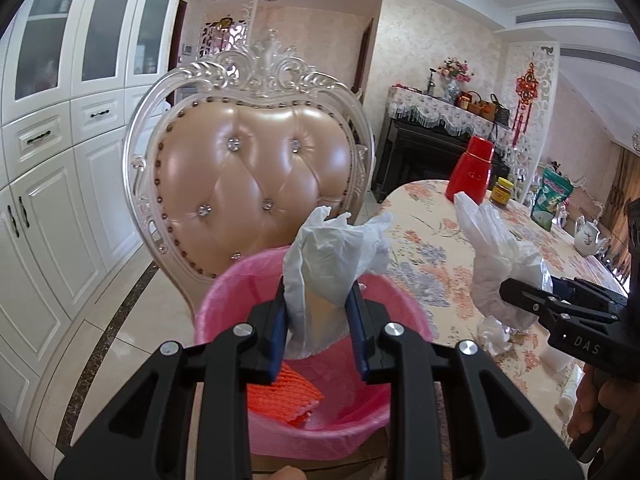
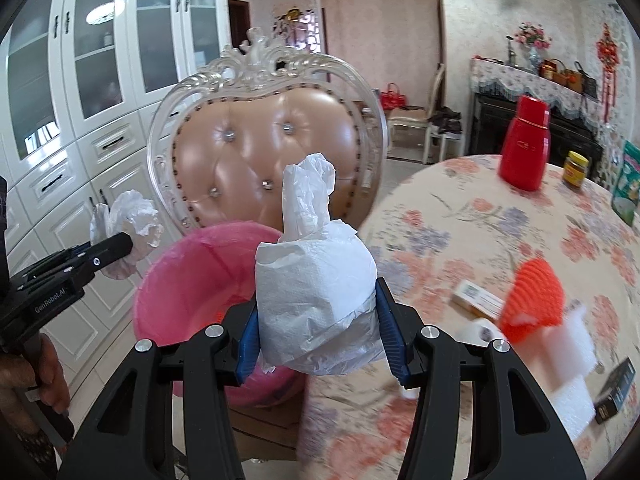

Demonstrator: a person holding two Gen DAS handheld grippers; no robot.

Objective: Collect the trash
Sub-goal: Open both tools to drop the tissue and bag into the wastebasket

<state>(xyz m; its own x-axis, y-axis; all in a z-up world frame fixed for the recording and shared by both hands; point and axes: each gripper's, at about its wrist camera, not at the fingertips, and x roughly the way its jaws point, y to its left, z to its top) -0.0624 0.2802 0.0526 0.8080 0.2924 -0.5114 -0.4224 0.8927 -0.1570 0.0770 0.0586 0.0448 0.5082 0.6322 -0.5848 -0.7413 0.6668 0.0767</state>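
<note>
My left gripper (image 1: 320, 320) is shut on a crumpled white plastic wad (image 1: 328, 248) and holds it over the pink-lined bin (image 1: 224, 292). An orange foam net (image 1: 280, 396) lies inside the bin. My right gripper (image 2: 316, 336) is shut on a wad of white tissue wrapped in clear plastic (image 2: 316, 292), above the table edge just right of the bin (image 2: 188, 280). Each wrist view shows the other gripper from the side: the right gripper (image 1: 508, 292) with its wad (image 1: 496, 256), and the left gripper (image 2: 120, 245) with its wad (image 2: 132, 220).
Behind the bin stands a padded ornate chair (image 2: 264, 148). The floral table (image 2: 460, 220) carries another orange foam net (image 2: 536, 296), white foam pieces (image 2: 572, 360), a small carton (image 2: 476, 300), a black box (image 2: 616, 392), a red flask (image 2: 524, 152) and a jar (image 2: 576, 168). White cabinets line the left wall.
</note>
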